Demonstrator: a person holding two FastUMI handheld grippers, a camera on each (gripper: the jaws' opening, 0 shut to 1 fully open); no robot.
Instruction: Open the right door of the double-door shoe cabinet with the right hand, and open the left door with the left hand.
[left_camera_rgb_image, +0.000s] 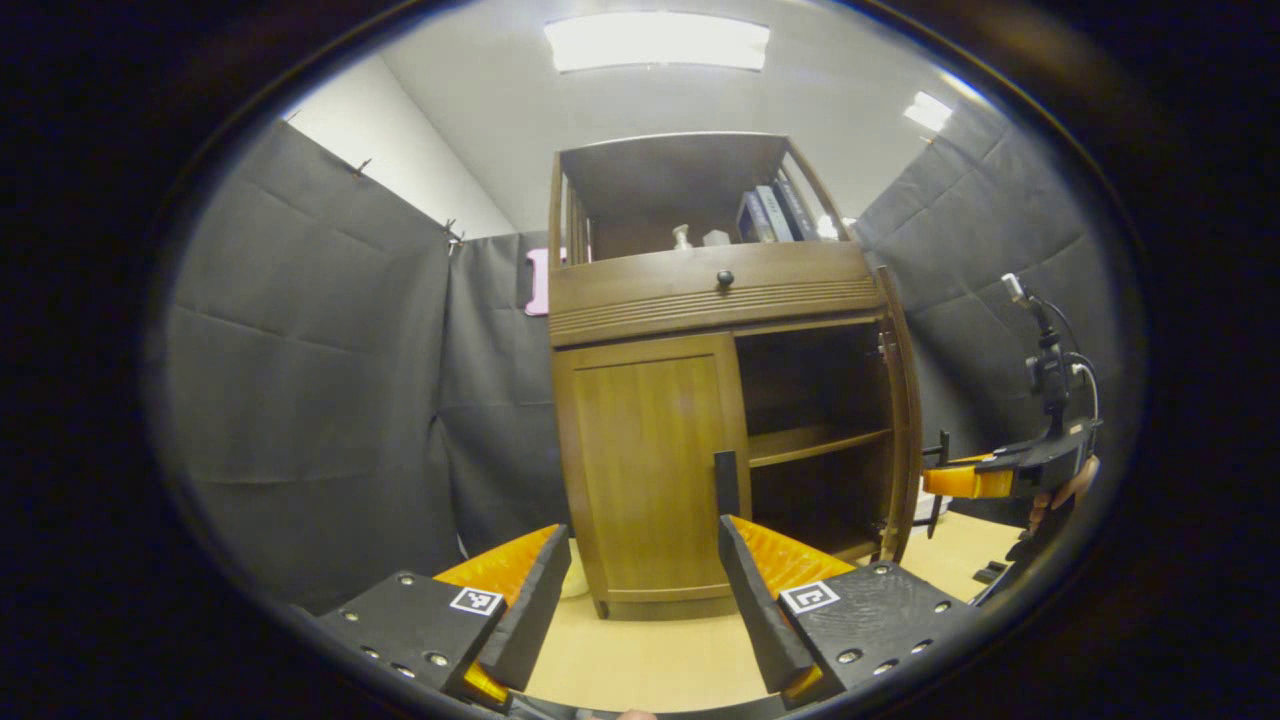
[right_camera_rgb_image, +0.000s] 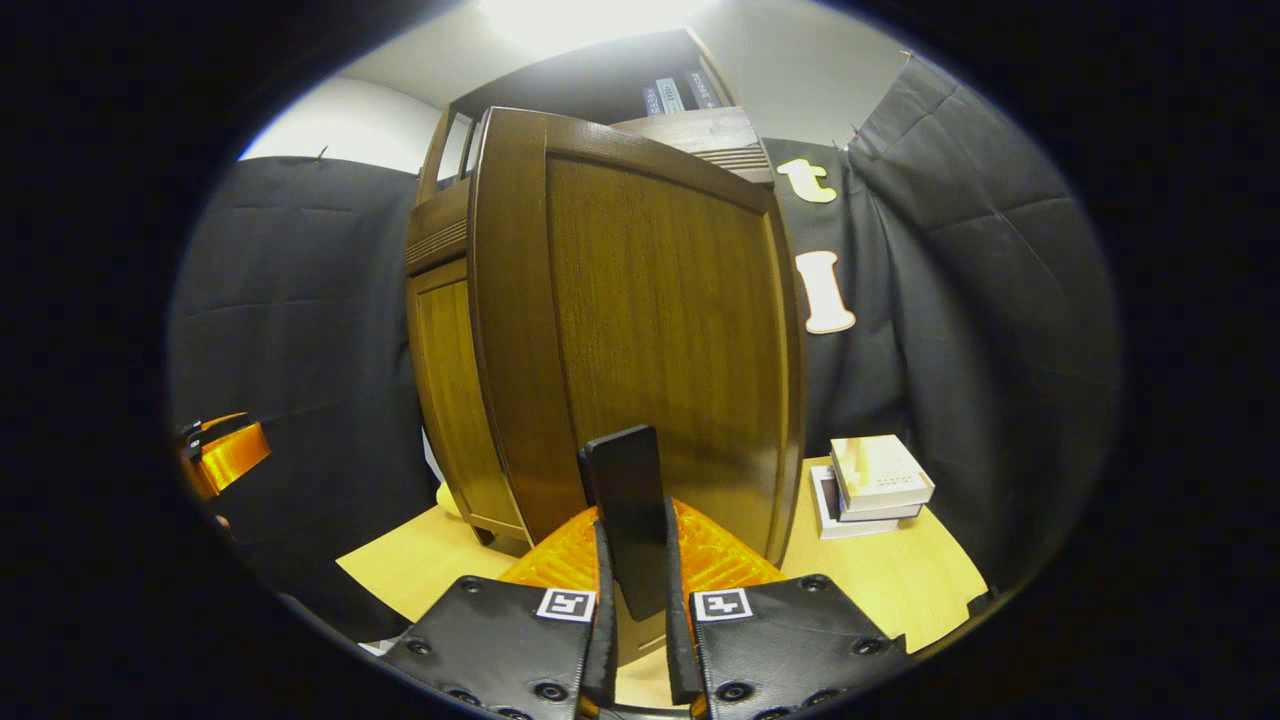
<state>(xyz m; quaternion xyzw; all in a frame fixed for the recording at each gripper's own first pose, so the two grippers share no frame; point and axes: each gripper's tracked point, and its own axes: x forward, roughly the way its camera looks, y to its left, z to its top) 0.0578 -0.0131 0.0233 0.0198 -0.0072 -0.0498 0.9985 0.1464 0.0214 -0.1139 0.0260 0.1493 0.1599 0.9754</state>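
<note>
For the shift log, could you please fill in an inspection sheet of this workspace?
Surface: light wooden tabletop carrying the cabinet.
Job's things: shoe cabinet; right door swung open, left door closed.
Clutter: stacked books beside the cabinet; books and small items on its top shelf.
Grippers: left claw open, facing the left door; right claw nearly closed, near the open door.
Cables: one on the right claw's camera mount.
Surroundings: black cloth walls, ceiling light.

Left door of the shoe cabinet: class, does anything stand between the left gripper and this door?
Nothing visible does. The left gripper faces the closed left door with its jaws open, and bare table lies between them. The right door is swung open off to the side.
</note>
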